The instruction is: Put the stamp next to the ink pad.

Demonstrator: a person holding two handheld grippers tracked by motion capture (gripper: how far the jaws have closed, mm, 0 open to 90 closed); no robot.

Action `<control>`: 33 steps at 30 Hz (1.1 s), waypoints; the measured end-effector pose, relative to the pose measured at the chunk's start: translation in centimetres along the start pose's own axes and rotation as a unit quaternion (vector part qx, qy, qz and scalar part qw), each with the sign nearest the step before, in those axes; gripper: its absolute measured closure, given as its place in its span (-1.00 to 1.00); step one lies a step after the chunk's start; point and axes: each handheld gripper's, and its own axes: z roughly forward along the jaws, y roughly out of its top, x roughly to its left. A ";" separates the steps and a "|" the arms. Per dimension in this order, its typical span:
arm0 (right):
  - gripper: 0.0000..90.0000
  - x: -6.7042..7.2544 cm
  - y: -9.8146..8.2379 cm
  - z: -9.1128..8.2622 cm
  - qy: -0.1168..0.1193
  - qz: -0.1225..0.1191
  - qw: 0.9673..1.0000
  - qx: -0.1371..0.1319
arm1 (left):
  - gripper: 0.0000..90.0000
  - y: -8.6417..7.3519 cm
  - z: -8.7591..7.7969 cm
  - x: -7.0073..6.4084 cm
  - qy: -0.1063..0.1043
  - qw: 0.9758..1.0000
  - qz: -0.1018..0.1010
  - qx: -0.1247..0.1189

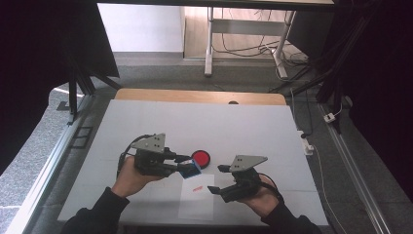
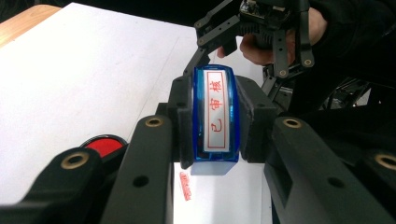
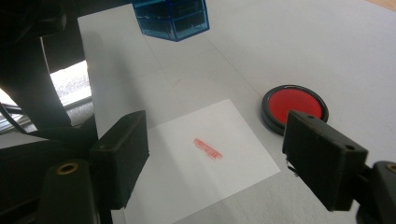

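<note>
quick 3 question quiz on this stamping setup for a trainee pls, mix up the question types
1. True or false: the left gripper is shut on the blue stamp.
2. Multiple choice: where is the red mark? A) on the sheet of paper B) on the ink pad C) on the bare table
3. Short answer: what lies between the fingers of the right gripper?

Key
1. True. Its fingers press on both sides of the stamp, which is held off the table.
2. A. The red ink pad lies beside the paper, not on it.
3. Nothing. The fingers stand apart above the paper.
</note>
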 end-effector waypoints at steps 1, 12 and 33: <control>-0.52 0.0 0.0 0.0 -0.003 0.003 1.000 -0.002 | 0.57 0.0 0.0 0.0 0.003 1.000 -0.002 0.002; -0.66 -0.4 -0.4 -0.9 -0.023 0.024 0.999 -0.009 | 0.56 -0.3 -0.8 0.6 0.032 0.999 -0.019 0.004; -0.93 -0.4 -1.2 -1.9 -0.046 0.041 0.998 0.002 | 0.56 -1.1 -1.9 1.5 0.080 0.996 -0.040 0.020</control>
